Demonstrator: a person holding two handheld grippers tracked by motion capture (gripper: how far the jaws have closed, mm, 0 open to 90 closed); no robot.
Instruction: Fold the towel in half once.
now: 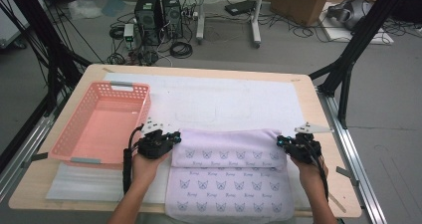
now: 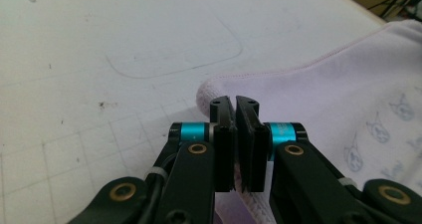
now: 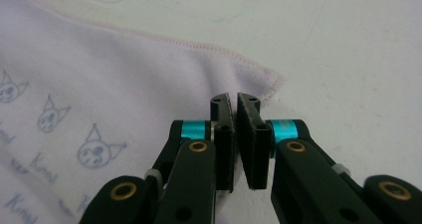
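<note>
Your left claw [image 2: 235, 102] is clamped on the lavender towel's [image 1: 226, 176] left fold corner, pink basket [image 1: 99, 122] just to its left. Your right claw [image 3: 235, 100] pinches the towel's right corner on the tabletop [image 1: 308, 104].

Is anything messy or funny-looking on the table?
Nothing stands out. The towel lies half folded and hangs a little over the table's near edge, each far corner pinched by a gripper. The pink basket sits upright beside it.
</note>
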